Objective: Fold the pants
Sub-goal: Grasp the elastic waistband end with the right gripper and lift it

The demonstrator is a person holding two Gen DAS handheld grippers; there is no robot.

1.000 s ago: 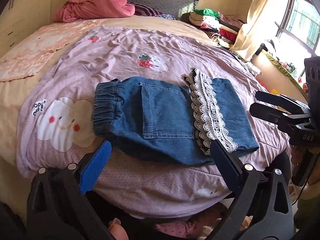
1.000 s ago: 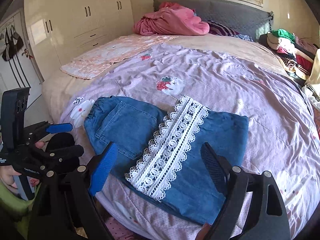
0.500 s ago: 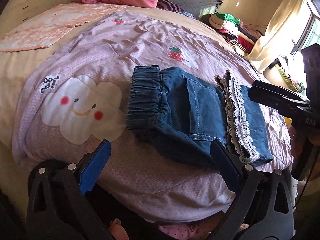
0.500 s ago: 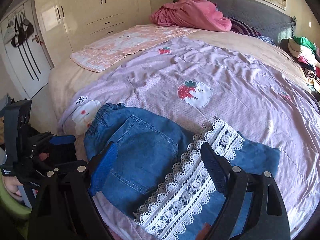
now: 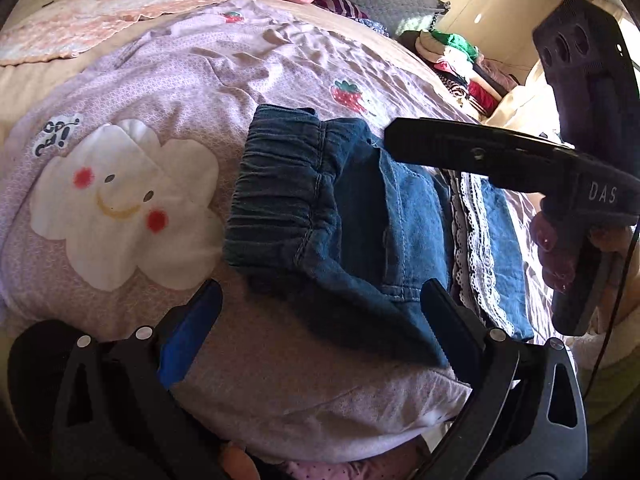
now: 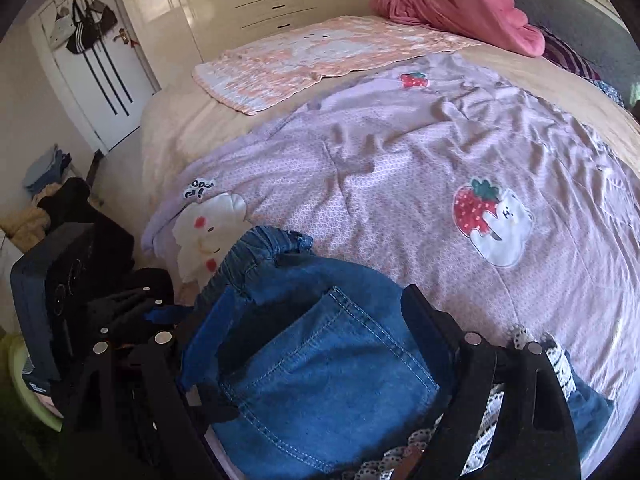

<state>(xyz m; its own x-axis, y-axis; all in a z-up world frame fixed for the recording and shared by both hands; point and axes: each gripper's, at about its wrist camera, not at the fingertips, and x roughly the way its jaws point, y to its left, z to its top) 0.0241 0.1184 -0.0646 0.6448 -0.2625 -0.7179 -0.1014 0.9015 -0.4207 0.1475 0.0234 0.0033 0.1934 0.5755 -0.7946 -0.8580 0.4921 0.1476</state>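
Near the bed's front edge lie the folded pants [image 5: 360,216], with wide free quilt [image 6: 400,168] behind. Both hand-held grippers, left [image 5: 320,308] and right [image 6: 316,312], are wide open and empty. Both now hang closer over the waistband than before.

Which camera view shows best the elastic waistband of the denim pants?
The left wrist view: the waistband lies whole and unobstructed, its gathered ribs clear. In the right wrist view the waistband is a small bunched edge at the far end of the pants.
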